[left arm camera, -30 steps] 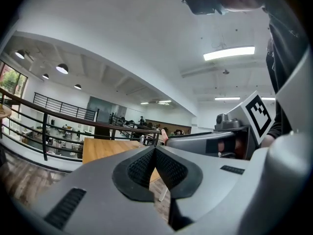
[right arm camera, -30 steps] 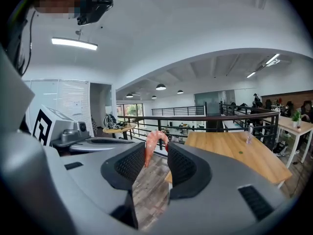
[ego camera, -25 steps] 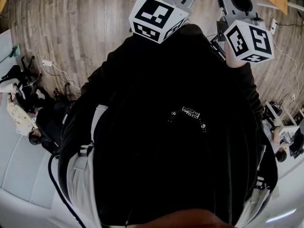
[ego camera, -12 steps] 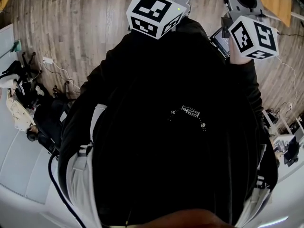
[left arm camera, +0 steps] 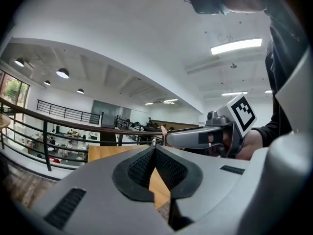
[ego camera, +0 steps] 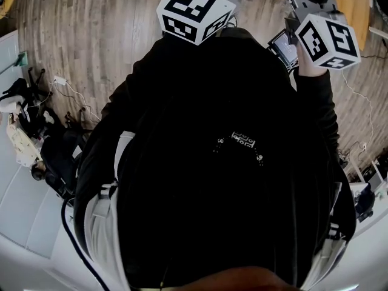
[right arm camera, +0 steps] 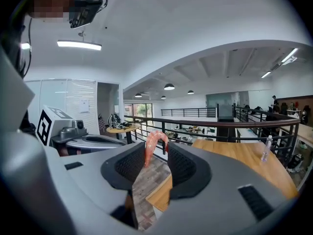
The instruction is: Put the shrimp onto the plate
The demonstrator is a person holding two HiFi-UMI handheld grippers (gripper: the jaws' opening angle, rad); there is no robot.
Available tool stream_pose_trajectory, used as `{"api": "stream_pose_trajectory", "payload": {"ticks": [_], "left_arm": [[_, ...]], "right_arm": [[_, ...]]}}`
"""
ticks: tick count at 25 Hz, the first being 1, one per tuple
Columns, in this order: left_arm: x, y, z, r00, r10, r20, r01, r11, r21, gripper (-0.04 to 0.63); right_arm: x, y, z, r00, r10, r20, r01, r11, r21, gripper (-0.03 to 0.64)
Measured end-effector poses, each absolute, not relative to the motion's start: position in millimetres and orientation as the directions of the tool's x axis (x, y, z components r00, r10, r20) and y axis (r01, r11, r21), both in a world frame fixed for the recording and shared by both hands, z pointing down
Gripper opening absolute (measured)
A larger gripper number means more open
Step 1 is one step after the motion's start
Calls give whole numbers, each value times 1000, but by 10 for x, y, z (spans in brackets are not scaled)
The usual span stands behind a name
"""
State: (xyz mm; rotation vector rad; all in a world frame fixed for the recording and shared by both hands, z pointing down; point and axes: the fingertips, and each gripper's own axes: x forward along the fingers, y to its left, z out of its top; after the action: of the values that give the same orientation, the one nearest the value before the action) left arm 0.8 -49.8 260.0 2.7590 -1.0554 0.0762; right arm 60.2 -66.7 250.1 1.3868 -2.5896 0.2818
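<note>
In the right gripper view a curled pink shrimp (right arm camera: 153,145) sticks up between the black pads, and my right gripper (right arm camera: 157,150) is shut on it. The left gripper view also catches the shrimp (left arm camera: 164,130), at the tip of the right gripper's body. My left gripper (left arm camera: 155,150) has its pad tips together with nothing between them. Both grippers are raised and point out level over the room. In the head view only their marker cubes show, the left cube (ego camera: 194,10) and the right cube (ego camera: 330,40). No plate is in view.
A wooden table (right arm camera: 244,156) with a clear bottle (right arm camera: 266,148) lies ahead and to the right, in front of a black railing (right arm camera: 205,124). The person's dark torso (ego camera: 224,162) fills the head view over a wood plank floor (ego camera: 91,35). A small round table (right arm camera: 121,129) stands far off.
Both marker cubes have drifted toward the top of the head view, the right one also further right. More of the wooden table's edge shows at the top.
</note>
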Motion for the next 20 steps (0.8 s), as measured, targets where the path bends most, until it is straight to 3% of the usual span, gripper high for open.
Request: {"api": "stream_pose_trajectory", "payload": {"ticks": [20], "left_arm": [[1049, -1613, 2656, 712, -684, 157, -701, -705, 110, 5]], "right_arm": [[1763, -1890, 2567, -586, -772, 248, -810, 571, -137, 153]]}}
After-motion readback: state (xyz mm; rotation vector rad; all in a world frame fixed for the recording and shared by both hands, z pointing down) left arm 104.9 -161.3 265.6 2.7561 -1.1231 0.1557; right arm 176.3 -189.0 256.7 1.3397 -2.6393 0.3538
